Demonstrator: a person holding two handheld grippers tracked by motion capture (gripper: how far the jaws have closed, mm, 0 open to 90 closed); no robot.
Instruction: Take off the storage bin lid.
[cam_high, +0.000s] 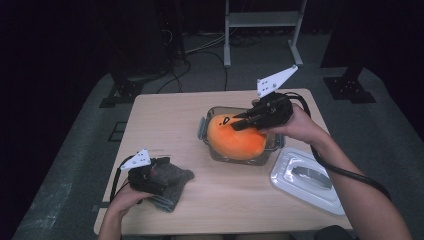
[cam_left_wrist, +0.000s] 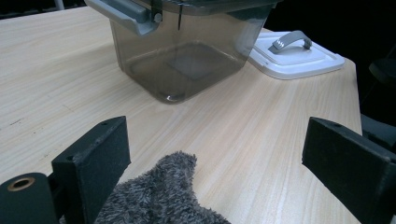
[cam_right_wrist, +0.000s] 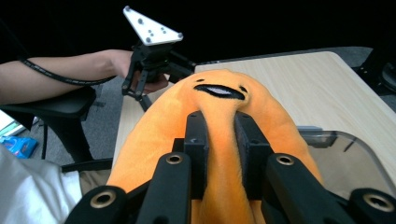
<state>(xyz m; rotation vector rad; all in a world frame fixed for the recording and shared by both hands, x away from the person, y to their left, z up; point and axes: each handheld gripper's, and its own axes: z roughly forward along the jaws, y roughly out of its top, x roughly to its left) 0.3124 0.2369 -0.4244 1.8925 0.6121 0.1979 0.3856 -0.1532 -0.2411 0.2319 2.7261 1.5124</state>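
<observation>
Right claw (cam_right_wrist: 219, 140) pinching orange plush (cam_right_wrist: 219, 98), above container (cam_high: 240, 150)

Dim room, grey floor (cam_high: 75, 165) — pale metal rack (cam_high: 262, 20), cables (cam_high: 200, 50)

I see the left half of the tabletop (cam_high: 160, 120) open for passage. On the right, the clear container (cam_high: 272, 145) and the white lid (cam_high: 290, 185) crowd it, with 1 narrow gap between them.

Lab/recording setup: dark walls, floor cables (cam_high: 200, 47), metal stand (cam_high: 262, 20), lone wooden table (cam_high: 165, 115).
</observation>
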